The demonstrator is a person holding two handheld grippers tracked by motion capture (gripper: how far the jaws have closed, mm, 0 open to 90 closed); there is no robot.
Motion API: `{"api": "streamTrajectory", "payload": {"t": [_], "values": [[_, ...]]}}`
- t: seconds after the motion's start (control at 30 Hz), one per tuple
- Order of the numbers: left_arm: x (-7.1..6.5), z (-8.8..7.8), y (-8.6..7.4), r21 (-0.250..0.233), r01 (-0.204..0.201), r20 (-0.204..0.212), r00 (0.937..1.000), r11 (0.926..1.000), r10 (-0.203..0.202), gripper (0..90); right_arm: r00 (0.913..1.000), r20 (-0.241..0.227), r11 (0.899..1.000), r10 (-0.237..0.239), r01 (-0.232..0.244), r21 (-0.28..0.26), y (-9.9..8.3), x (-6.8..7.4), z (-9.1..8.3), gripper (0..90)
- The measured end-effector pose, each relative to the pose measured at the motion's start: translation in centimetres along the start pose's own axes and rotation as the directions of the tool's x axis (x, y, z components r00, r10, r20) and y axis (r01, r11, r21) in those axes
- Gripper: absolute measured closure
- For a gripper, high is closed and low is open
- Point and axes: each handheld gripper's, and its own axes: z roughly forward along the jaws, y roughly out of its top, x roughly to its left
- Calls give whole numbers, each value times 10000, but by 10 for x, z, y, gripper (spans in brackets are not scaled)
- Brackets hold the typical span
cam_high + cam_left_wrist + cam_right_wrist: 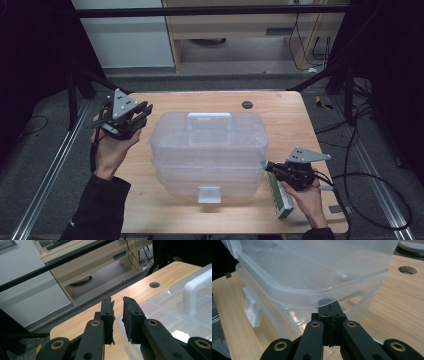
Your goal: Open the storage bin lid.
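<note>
Clear storage box [209, 150] mid-worktop [280, 107]; lid could slip or pop askew if pushed unevenly. Right tongs [268, 166] pressed together, at its 4 o'clock corner. Left tongs [146, 110] slightly apart, empty, near 10 o'clock

Your wooden counter [150, 200] sits at the centre of the frame, with a round cable hole [247, 104] near its far edge. Grey carpeted floor [40, 150] surrounds it. At upper left stands a white cabinet [125, 40]; at upper centre, a light-wood desk [240, 25]. Dark curtains [30, 50] flank both sides. Black cables [360, 145] trail at right.
</note>
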Motion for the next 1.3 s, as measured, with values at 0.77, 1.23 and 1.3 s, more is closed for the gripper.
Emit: {"api": "streamTrajectory", "payload": {"t": [0.77, 1.23, 1.3], "values": [[-43, -31, -99, 467, 858, 132, 9962, 9952, -865, 894, 10000, 37, 10000, 21, -20, -70, -1, 0, 0, 900], [-71, -20, -119, 700, 670, 1018, 9921, 9953, -740, 894, 9999, 104, 9999, 52, -51, -113, -1, 1, 0, 900], [-74, -17, -119, 740, 490, 1207, 9910, 9960, -578, 894, 9999, 100, 9999, 44, -43, -122, -1, 1, 0, 900]]}}
